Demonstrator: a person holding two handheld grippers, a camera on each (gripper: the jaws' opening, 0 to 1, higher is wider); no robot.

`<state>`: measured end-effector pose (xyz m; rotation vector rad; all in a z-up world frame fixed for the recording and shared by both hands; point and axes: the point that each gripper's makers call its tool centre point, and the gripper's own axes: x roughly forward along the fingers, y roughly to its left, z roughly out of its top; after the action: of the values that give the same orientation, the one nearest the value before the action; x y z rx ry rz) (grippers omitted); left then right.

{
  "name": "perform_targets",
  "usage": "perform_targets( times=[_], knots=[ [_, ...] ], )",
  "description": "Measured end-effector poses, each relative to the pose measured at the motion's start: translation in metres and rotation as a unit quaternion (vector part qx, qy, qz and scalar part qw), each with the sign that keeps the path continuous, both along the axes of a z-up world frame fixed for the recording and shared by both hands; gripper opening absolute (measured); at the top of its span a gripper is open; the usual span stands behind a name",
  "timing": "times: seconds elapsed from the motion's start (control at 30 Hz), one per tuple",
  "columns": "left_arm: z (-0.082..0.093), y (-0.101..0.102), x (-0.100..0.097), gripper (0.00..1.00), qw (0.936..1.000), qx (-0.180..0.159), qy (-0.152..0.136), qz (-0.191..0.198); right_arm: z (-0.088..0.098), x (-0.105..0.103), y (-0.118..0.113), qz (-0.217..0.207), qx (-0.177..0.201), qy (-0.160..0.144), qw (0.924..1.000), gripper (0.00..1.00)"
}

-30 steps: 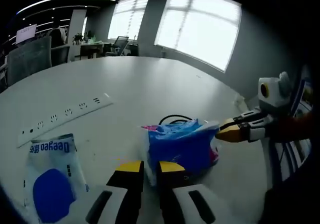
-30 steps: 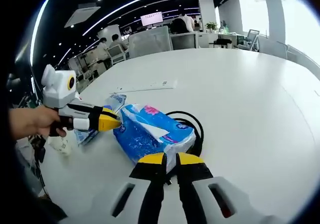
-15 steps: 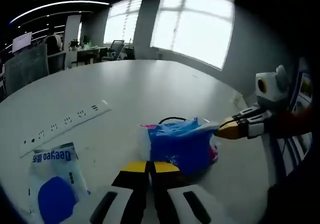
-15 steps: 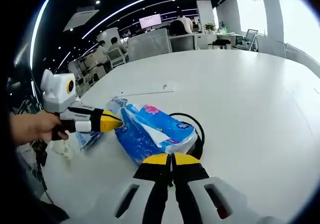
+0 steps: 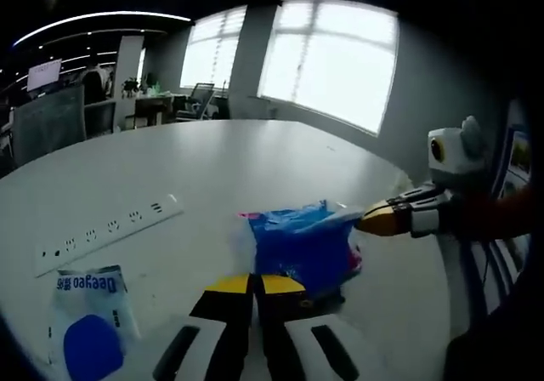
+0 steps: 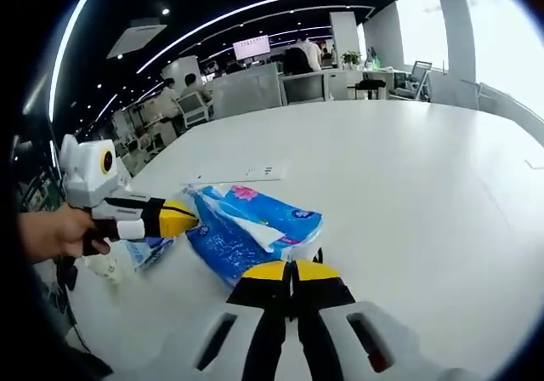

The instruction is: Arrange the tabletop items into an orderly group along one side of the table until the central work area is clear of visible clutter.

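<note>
Tissue pack: blue plastic pack (image 6: pixel 252 232) on the white table (image 6: pixel 408 177), just ahead of both grippers; in the left gripper view it (image 5: pixel 304 247) sits at about 1 o'clock from that gripper's jaws.
Right gripper: (image 6: pixel 291 272) yellow-tipped jaws together at the pack's near edge — whether they pinch the wrapper or the dark thing under it, possibly a cable, is hard to tell; in the left gripper view it (image 5: pixel 367 221) meets the pack's corner from 3 o'clock.
Left gripper: (image 5: pixel 256 286) jaws together, close against the pack's near side; in the right gripper view it (image 6: pixel 192 219) touches the pack's end from 9 o'clock, held by a hand (image 6: pixel 53 232).
Wipes packet: white and blue "Deeyeo" packet (image 5: pixel 89 321) flat on the table at 9 o'clock of the left jaws.
Power strip: long white strip (image 5: pixel 106 233) beyond the packet — well apart from the pack.
</note>
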<state>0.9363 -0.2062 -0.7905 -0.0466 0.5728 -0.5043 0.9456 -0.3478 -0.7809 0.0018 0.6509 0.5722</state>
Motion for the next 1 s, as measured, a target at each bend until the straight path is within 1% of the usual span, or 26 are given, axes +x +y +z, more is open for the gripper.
perform_targets(
  times=[0.07, 0.1, 0.23, 0.33, 0.47, 0.5, 0.6, 0.77, 0.97, 1.0],
  knots=[
    [0.003, -0.002, 0.002, 0.0, 1.0, -0.001, -0.004, 0.004, 0.001, 0.002, -0.003, -0.004, 0.001, -0.005, 1.0, 0.0],
    [0.008, -0.005, 0.001, 0.0, 1.0, -0.001, -0.005, 0.006, 0.001, 0.002, -0.004, -0.004, 0.0, -0.007, 1.0, 0.0],
    [0.015, -0.01, -0.001, 0.0, 0.9999, -0.002, -0.009, 0.013, 0.004, 0.002, -0.007, -0.004, -0.001, -0.009, 1.0, 0.0],
    [0.015, -0.01, 0.001, 0.0, 0.9998, -0.004, -0.011, 0.016, 0.008, 0.006, -0.011, -0.004, 0.0, -0.011, 0.9999, 0.0],
    [0.024, -0.018, 0.003, 0.0, 0.9996, -0.006, -0.016, 0.022, 0.017, 0.01, -0.014, -0.001, -0.003, -0.017, 0.9998, 0.0],
    [0.023, -0.017, 0.006, 0.0, 0.9996, -0.006, -0.017, 0.022, 0.018, 0.012, -0.016, 0.0, -0.005, -0.019, 0.9998, 0.0],
    [0.026, -0.02, 0.008, 0.0, 0.9996, -0.007, -0.019, 0.022, 0.022, 0.017, -0.019, 0.001, -0.006, -0.023, 0.9997, 0.0],
    [0.039, -0.031, 0.007, 0.0, 0.9992, -0.014, -0.024, 0.028, 0.028, 0.028, -0.026, 0.011, -0.02, -0.034, 0.9992, 0.0],
    [0.044, -0.046, 0.006, 0.0, 0.999, -0.016, -0.023, 0.035, 0.03, 0.039, -0.033, 0.021, -0.035, -0.042, 0.9983, 0.0],
    [0.045, -0.048, 0.007, 0.0, 0.999, -0.016, -0.023, 0.035, 0.03, 0.043, -0.036, 0.022, -0.038, -0.042, 0.9982, 0.0]
  ],
)
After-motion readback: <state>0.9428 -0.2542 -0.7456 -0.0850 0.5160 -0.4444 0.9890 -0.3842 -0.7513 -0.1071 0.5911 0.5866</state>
